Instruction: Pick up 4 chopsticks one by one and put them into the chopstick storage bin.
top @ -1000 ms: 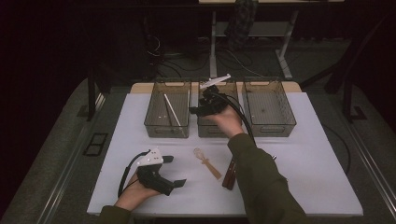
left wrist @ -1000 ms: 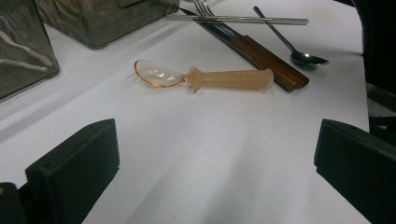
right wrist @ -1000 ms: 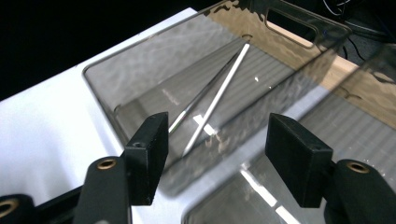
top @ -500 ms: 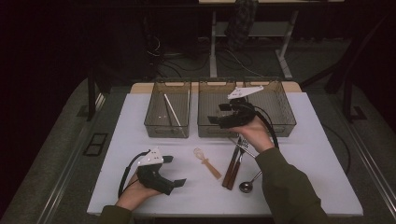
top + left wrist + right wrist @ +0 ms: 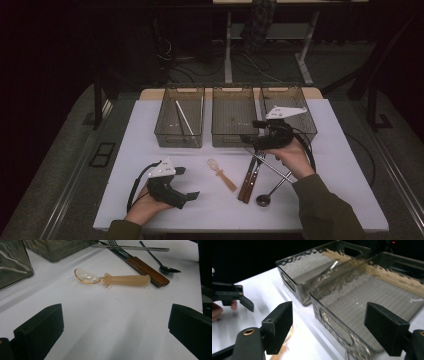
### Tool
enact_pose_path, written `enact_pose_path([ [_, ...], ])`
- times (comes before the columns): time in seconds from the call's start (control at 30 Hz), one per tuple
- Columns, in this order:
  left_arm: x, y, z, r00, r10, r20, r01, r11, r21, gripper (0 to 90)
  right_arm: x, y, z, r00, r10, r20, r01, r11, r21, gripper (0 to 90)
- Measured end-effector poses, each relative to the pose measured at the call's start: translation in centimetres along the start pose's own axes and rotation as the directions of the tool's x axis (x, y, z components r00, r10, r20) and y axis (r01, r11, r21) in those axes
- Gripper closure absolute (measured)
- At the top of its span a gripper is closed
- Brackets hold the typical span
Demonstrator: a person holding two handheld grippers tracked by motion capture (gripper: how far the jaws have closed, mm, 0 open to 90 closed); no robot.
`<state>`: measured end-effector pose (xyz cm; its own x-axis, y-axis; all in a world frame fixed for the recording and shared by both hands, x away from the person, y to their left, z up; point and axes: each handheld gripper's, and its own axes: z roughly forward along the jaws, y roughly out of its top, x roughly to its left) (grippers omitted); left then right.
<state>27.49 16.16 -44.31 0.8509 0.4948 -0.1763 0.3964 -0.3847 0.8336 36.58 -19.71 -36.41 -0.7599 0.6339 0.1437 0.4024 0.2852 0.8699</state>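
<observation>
An orange translucent spoon (image 5: 221, 173) (image 5: 112, 279) lies on the white table (image 5: 150, 150). To its right lie two wooden-handled utensils (image 5: 248, 180) (image 5: 147, 267), a metal spoon (image 5: 267, 195) (image 5: 165, 267) and thin metal sticks (image 5: 272, 166). My left gripper (image 5: 186, 183) (image 5: 115, 330) rests low on the table, open, its jaws pointing at the orange spoon. My right gripper (image 5: 252, 132) (image 5: 337, 327) hovers open and holds nothing, at the front of the middle bin (image 5: 230, 140) (image 5: 329, 317), above the cutlery.
Three clear bins stand in a row at the back. The left bin (image 5: 178, 142) (image 5: 294, 282) holds a white stick (image 5: 183, 117); the right bin (image 5: 300, 100) is behind my right hand. My left gripper (image 5: 234, 295) shows far off in the right gripper view.
My right gripper has moved from over the middle bin rightward and toward me, down to the bin's front edge. The left gripper has stayed put.
</observation>
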Motion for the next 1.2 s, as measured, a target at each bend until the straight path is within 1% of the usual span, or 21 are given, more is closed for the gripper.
enact_pose_path([
  [0.07,0.0,0.0,0.0,1.0,0.001,-0.001,-0.001,1.0,0.002,0.0,-0.1,-0.7,-0.3,0.9999,0.01,0.007,-0.01,1.0,0.003,21.8],
  [0.17,0.0,0.0,0.1,1.0,0.001,-0.001,-0.001,1.0,0.004,0.0,-0.3,-1.5,-0.8,0.9992,0.04,0.008,-0.04,0.999,0.01,17.7],
  [0.2,0.0,0.0,0.1,1.0,0.001,-0.001,-0.001,1.0,0.006,0.0,-0.2,-1.8,-0.9,0.9995,0.029,0.011,-0.029,1.0,0.01,17.7],
  [0.23,0.0,0.0,0.1,1.0,0.001,-0.001,-0.001,1.0,0.006,0.0,-0.2,-2.0,-1.1,0.9997,0.019,0.018,-0.02,1.0,0.022,17.7],
  [0.43,0.0,0.0,0.0,1.0,0.005,-0.002,-0.005,1.0,0.004,0.0,-0.1,-2.9,-2.3,1.0,-0.008,0.004,0.008,0.998,0.061,16.3],
  [0.53,-0.1,0.0,0.0,1.0,0.007,-0.001,-0.007,1.0,0.004,0.0,0.0,-3.5,-2.8,0.9998,-0.021,0.005,0.02,0.996,0.091,13.8],
  [0.63,-0.1,0.0,0.0,1.0,0.01,0.0,-0.01,0.9999,0.006,0.0,0.2,-4.0,-3.4,0.9995,-0.028,0.012,0.027,0.993,0.117,13.6],
  [0.7,-0.1,0.1,0.1,0.9999,0.01,0.0,-0.01,0.9999,0.006,0.0,0.2,-4.2,-3.9,0.9994,-0.03,0.017,0.028,0.992,0.123,13.7],
  [0.87,-0.1,0.1,0.1,0.9999,0.011,-0.001,-0.011,0.9999,0.006,0.0,0.3,-4.8,-4.8,0.9994,-0.027,0.024,0.023,0.987,0.158,14.1],
  [0.97,-0.1,0.1,0.1,0.9999,0.012,-0.001,-0.012,0.9999,0.007,0.0,0.2,-5.3,-5.3,0.9989,-0.027,0.039,0.02,0.984,0.178,14.2],
  [1.0,-0.1,0.1,0.1,0.9999,0.013,-0.001,-0.013,0.9999,0.008,0.0,0.2,-5.5,-5.5,0.9982,-0.029,0.052,0.019,0.982,0.187,14.4],
  [1.13,-0.2,0.1,0.1,0.9998,0.017,-0.002,-0.017,0.9998,0.008,0.0,0.1,-6.2,-6.3,0.9971,-0.033,0.069,0.018,0.977,0.212,14.3],
  [1.2,-0.2,0.1,0.1,0.9998,0.018,-0.003,-0.018,0.9998,0.009,0.0,0.2,-6.5,-6.7,0.996,-0.048,0.075,0.03,0.974,0.223,14.3],
])
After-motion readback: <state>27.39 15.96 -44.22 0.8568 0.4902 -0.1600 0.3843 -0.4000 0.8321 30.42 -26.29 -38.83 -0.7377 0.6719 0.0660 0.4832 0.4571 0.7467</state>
